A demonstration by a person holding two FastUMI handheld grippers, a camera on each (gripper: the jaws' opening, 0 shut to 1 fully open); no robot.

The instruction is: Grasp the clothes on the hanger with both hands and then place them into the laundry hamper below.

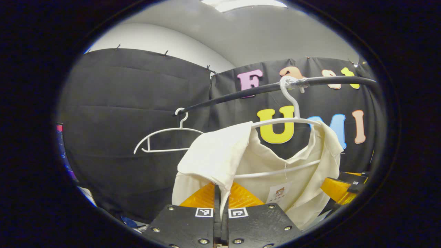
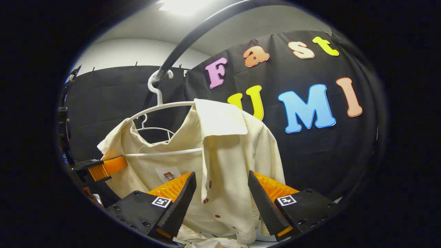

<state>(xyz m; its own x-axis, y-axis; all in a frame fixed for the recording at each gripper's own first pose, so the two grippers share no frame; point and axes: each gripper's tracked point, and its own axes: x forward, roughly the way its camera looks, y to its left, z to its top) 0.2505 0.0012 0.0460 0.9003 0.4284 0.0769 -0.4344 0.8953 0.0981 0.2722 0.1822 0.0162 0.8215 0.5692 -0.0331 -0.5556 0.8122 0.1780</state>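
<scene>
shirt: cream, collared, dark red buttons down the front, small picture tag inside the neck
state: on hanger, front open, one collar flap pulled out sideways
hanger: white, hook taped over black rail
pose: hanging upright, hem low in right gripper view

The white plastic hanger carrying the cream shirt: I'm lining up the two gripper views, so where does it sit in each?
Left gripper view: the white plastic hanger is right of centre, its hook on the black rail, the cream shirt draped over it.
Right gripper view: the hanger is upper left of centre, above the shirt.
Shared landmark: the second, bare white hanger.
</scene>
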